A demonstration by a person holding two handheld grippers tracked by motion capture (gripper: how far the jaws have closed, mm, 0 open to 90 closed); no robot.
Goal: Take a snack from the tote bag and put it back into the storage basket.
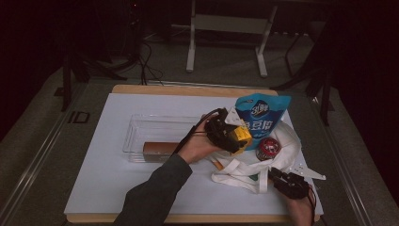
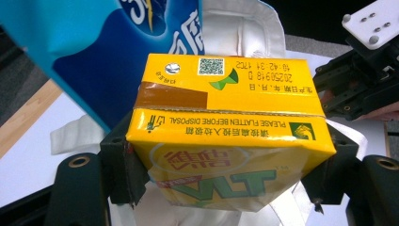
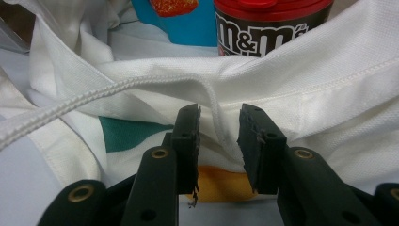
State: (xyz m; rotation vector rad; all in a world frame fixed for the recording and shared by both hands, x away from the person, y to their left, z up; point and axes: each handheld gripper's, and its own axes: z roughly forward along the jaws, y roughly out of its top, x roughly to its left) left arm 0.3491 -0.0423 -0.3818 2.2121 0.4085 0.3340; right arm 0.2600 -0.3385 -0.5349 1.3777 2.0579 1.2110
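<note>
Right gripper view puts us close: our right gripper [image 3: 219, 136] has its jaws narrowly parted, a fold of the white tote bag [image 3: 301, 89] between them, unpinched. Just beyond stands the red-lidded M&M's tub [image 3: 268, 28]. Further up the table, our left gripper [image 1: 225, 133] clamps the yellow drink carton [image 2: 226, 136] above the bag, beside the blue pouch [image 1: 261, 117]. Left lies the clear tray [image 1: 136, 127], a brown bar [image 1: 160, 148] inside.
</note>
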